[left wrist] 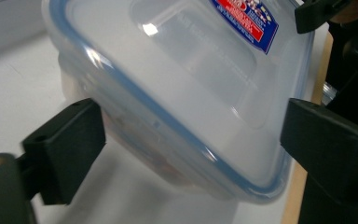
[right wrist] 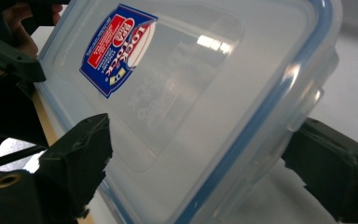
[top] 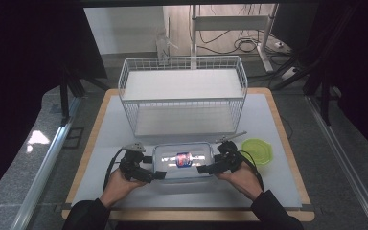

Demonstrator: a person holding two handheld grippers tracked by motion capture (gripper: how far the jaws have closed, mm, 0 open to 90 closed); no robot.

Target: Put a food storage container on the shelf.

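Note:
A clear plastic container [top: 182,163] with a blue-sealed lid and a red and blue sticker lies on the white mat near the front edge. My left gripper [top: 154,166] straddles its left end. In the left gripper view the two black jaws [left wrist: 191,140] sit against opposite sides of the container [left wrist: 191,84]. My right gripper [top: 210,163] straddles the right end. In the right gripper view its jaws [right wrist: 196,154] touch the lid edge and the side tab of the container [right wrist: 200,93]. Both grippers look shut on the container.
A white wire basket [top: 182,96] with two shelves stands behind the container. A round green lid [top: 257,151] lies on the mat just right of my right gripper. The mat rests on a wooden board [top: 277,112]. Dark curtains flank the table.

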